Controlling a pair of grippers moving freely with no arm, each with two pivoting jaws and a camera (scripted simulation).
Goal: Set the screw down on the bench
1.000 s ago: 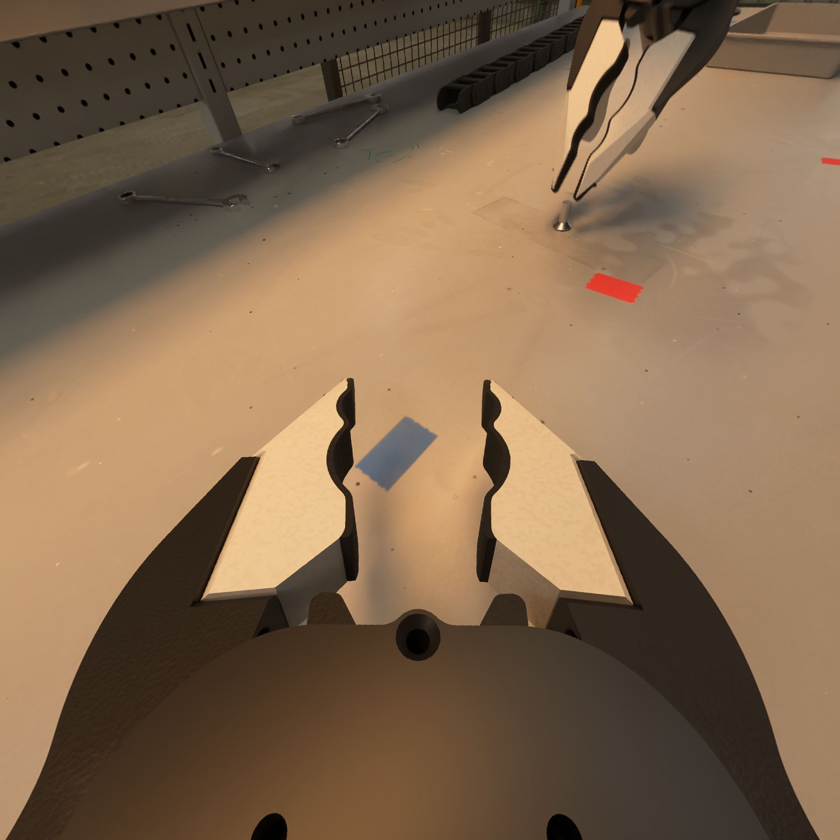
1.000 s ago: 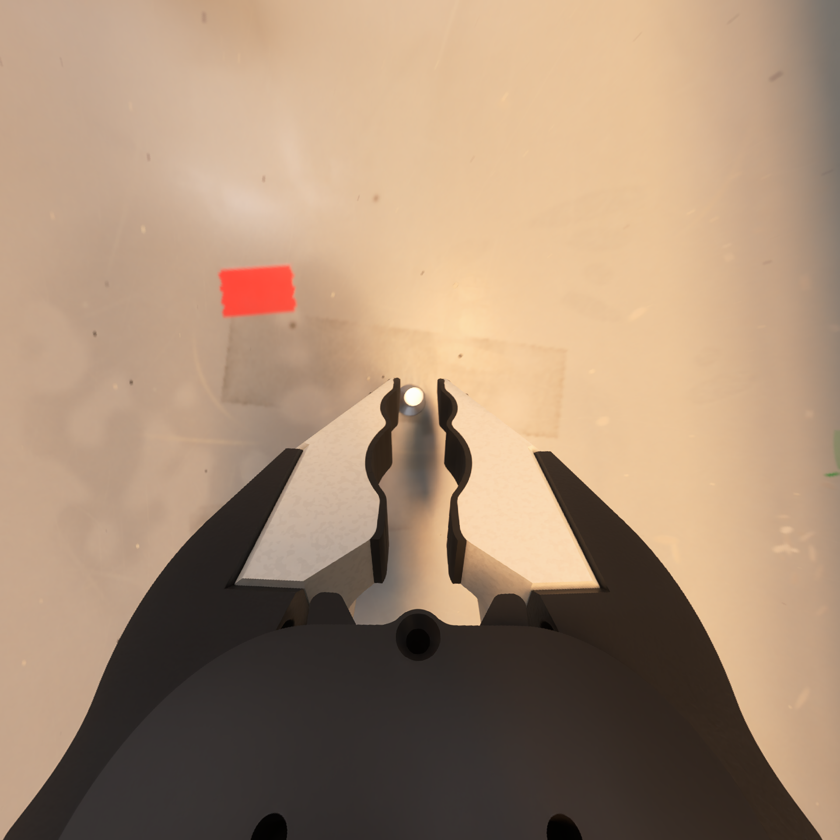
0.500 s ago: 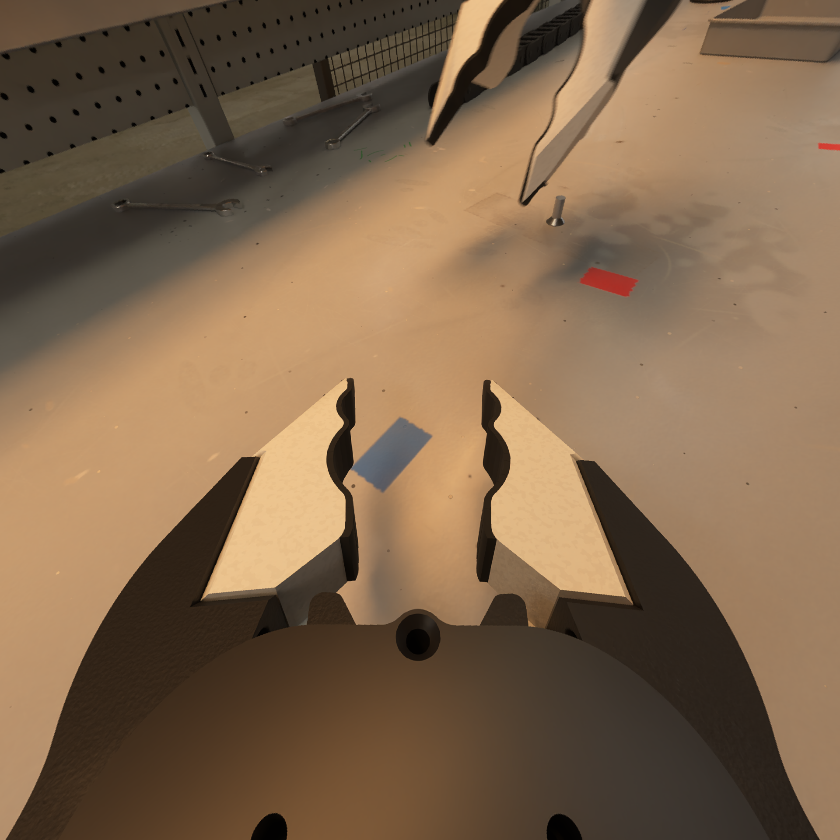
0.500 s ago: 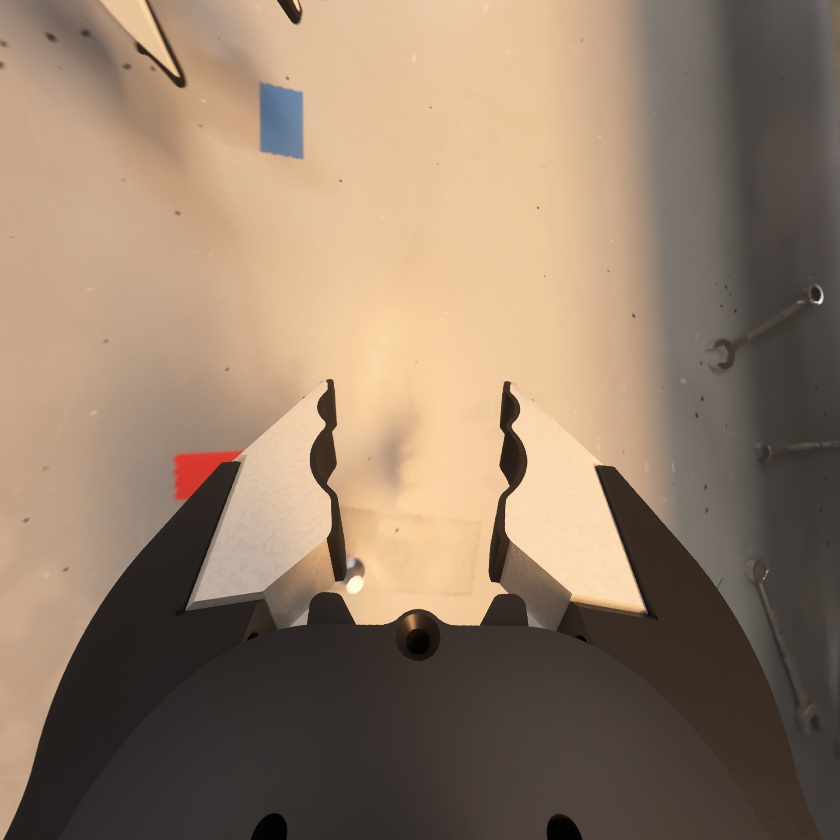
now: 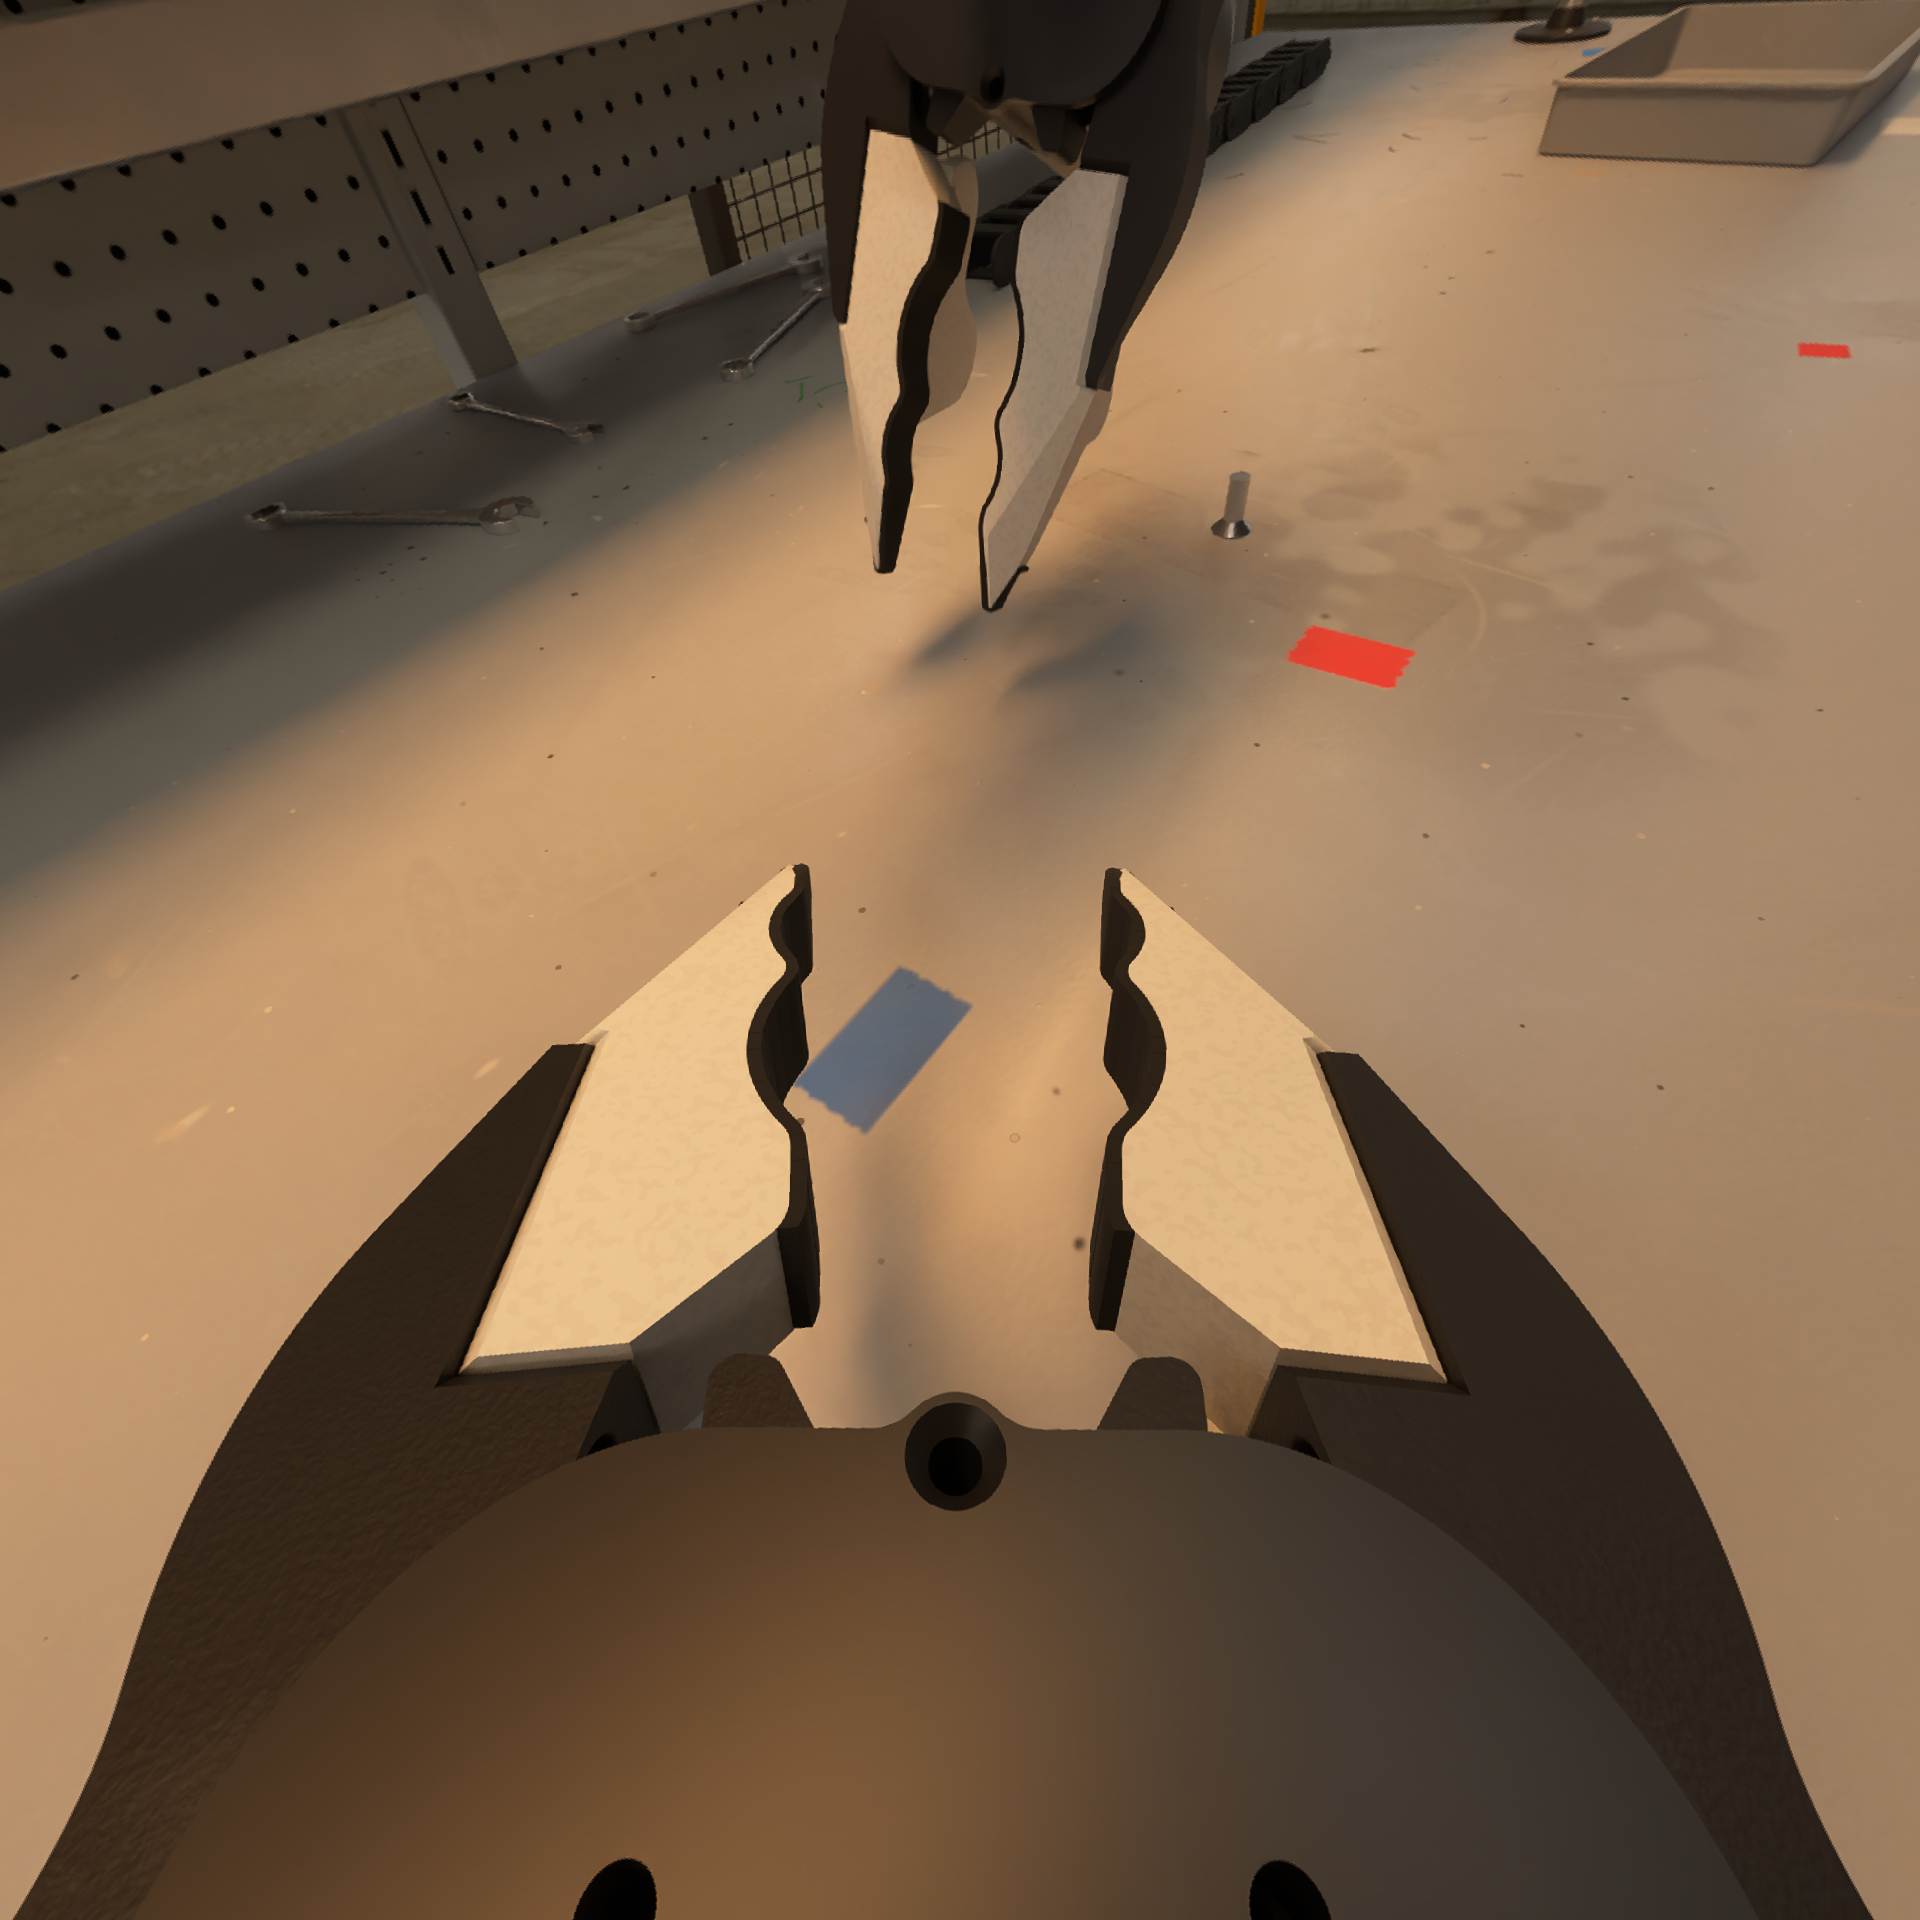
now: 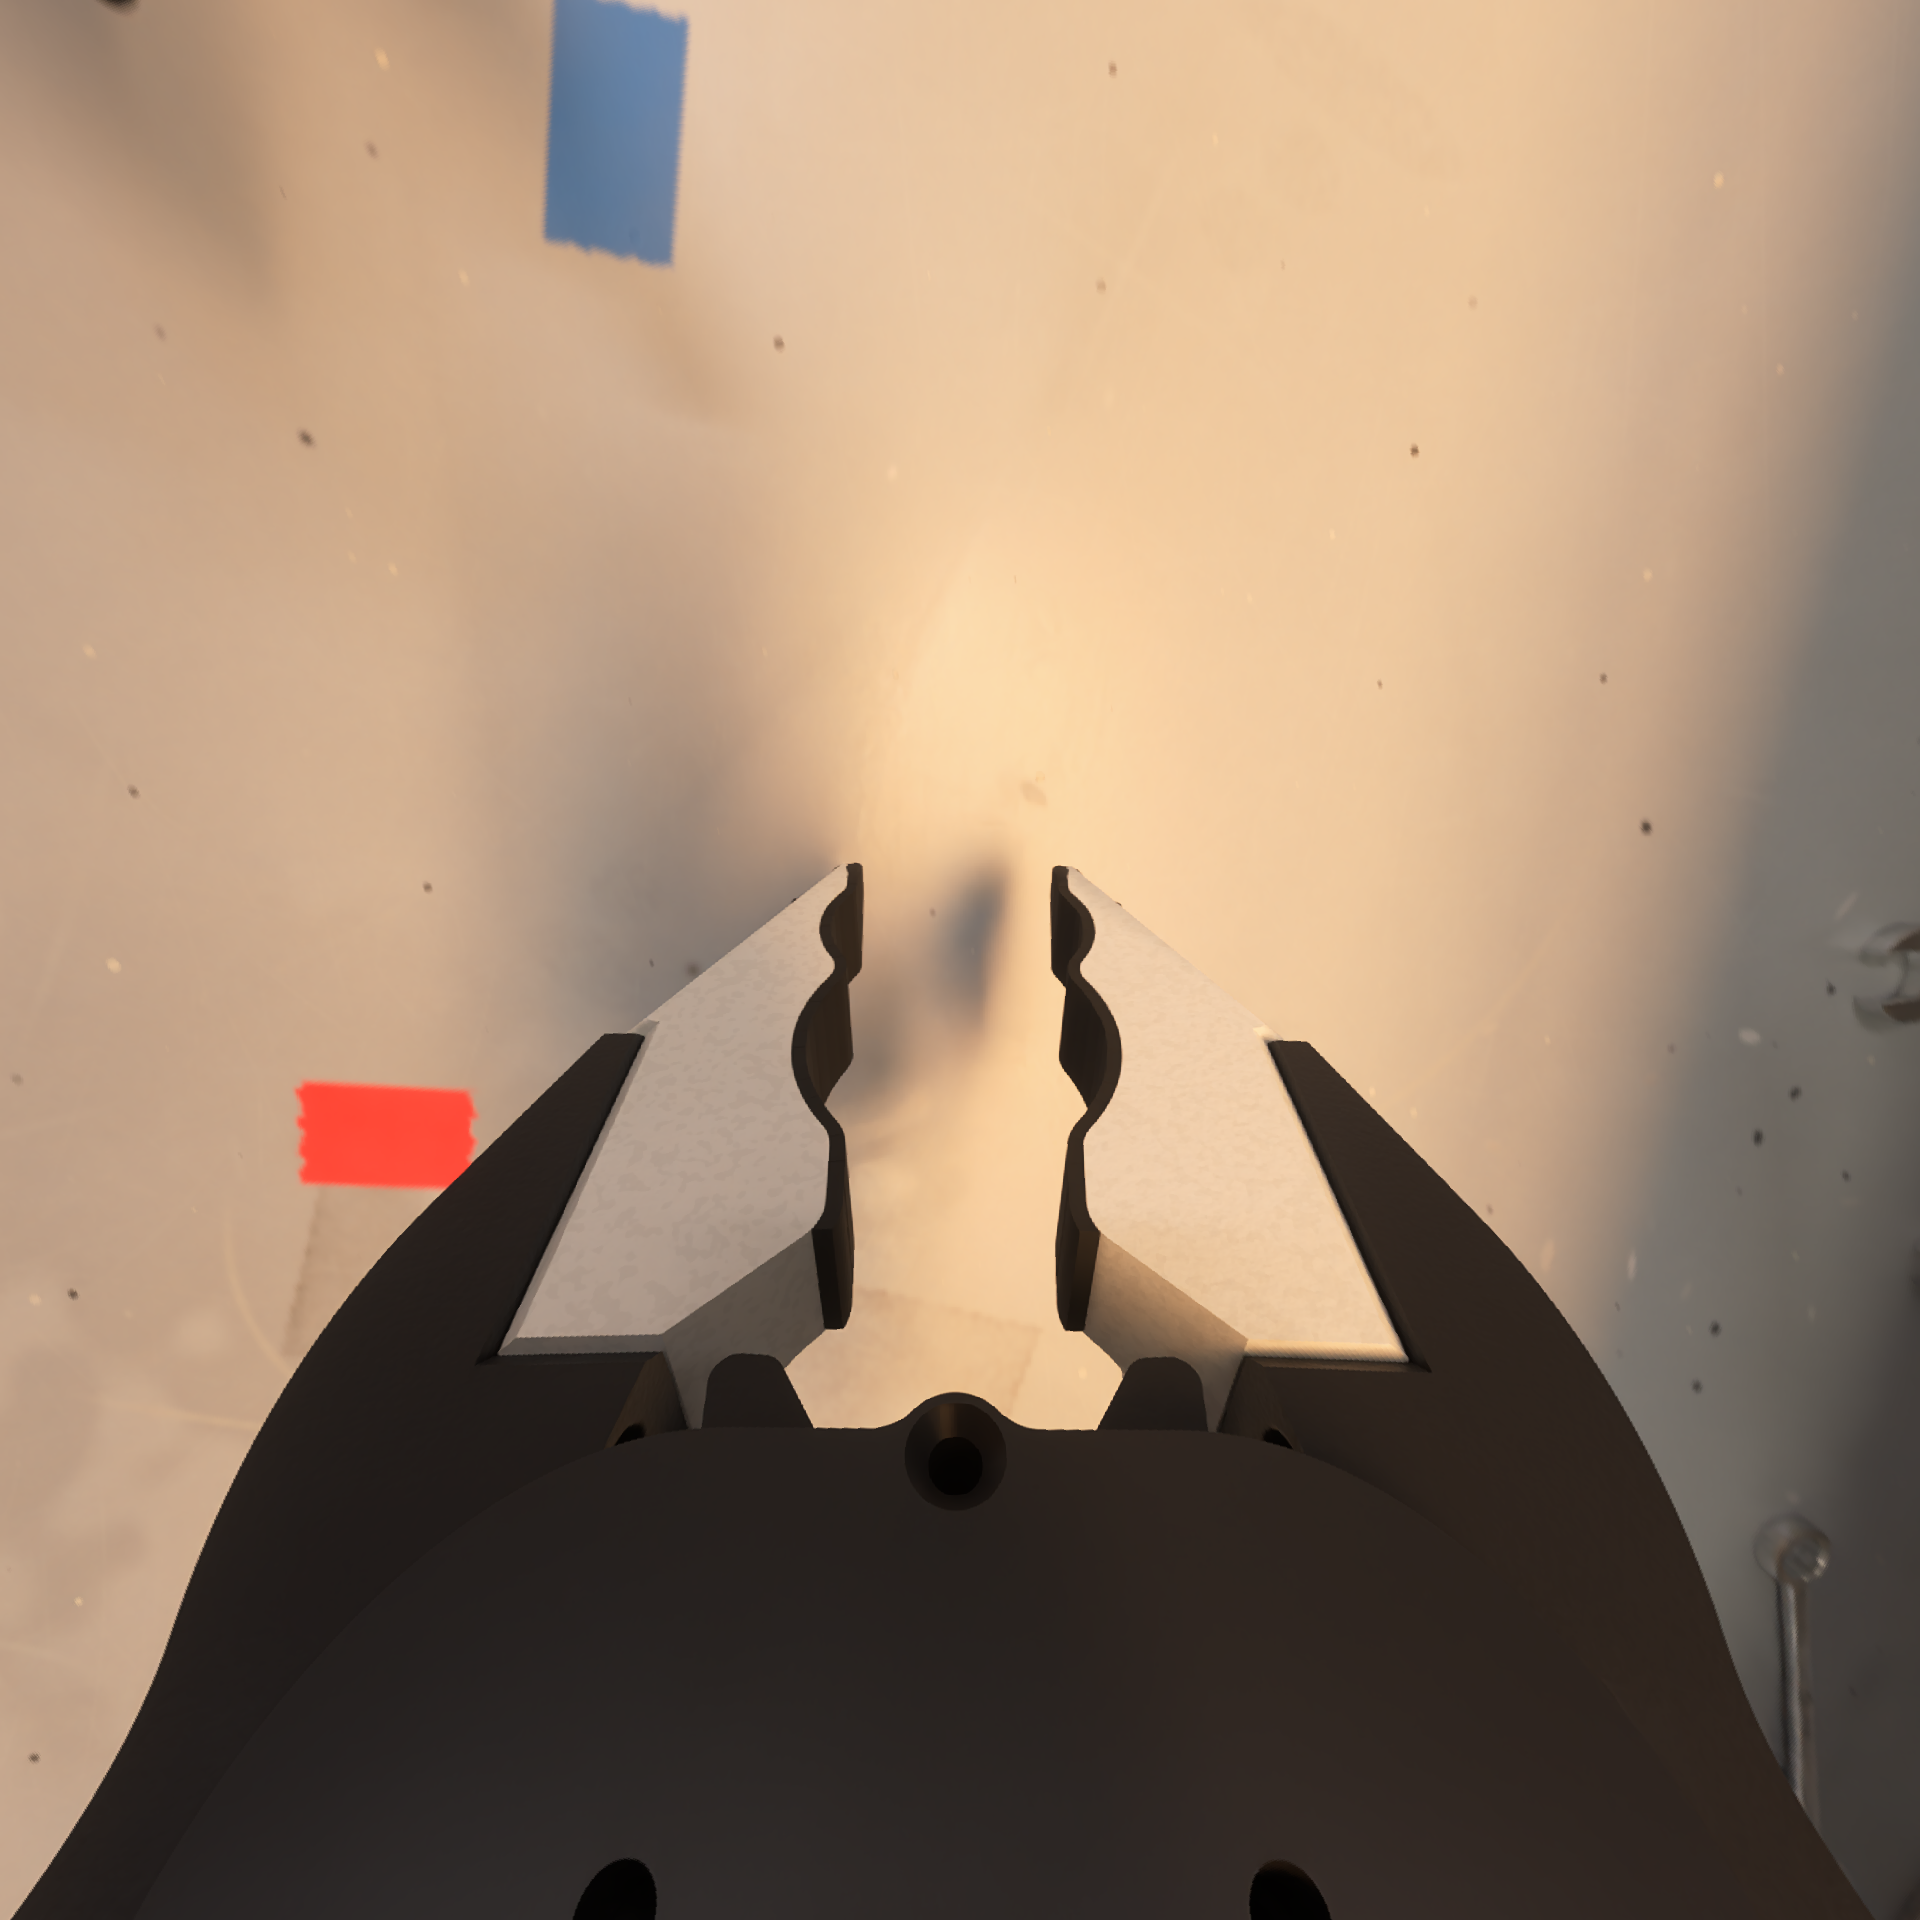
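Note:
A small silver screw (image 5: 1232,507) stands on its head on the tan bench (image 5: 1558,935), shank up, just beyond a red tape patch (image 5: 1351,657). My right gripper (image 5: 940,587) hangs above the bench to the left of the screw, open and empty, well apart from it. In the right wrist view this gripper (image 6: 956,883) points down at bare bench and the screw is hidden. My left gripper (image 5: 954,883) is open and empty, low over the bench near a blue tape patch (image 5: 883,1049).
Several wrenches (image 5: 395,514) lie along the dark back strip under a perforated panel (image 5: 260,229). A grey tray (image 5: 1735,94) stands at the far right. A black cable chain (image 5: 1268,73) lies at the back. The red tape (image 6: 384,1132) and blue tape (image 6: 615,130) also show from above.
My right gripper has let go of the screw, lifted, and moved left away from it; its jaws opened wide, then narrowed somewhat. The screw stays standing. The left gripper has barely moved.

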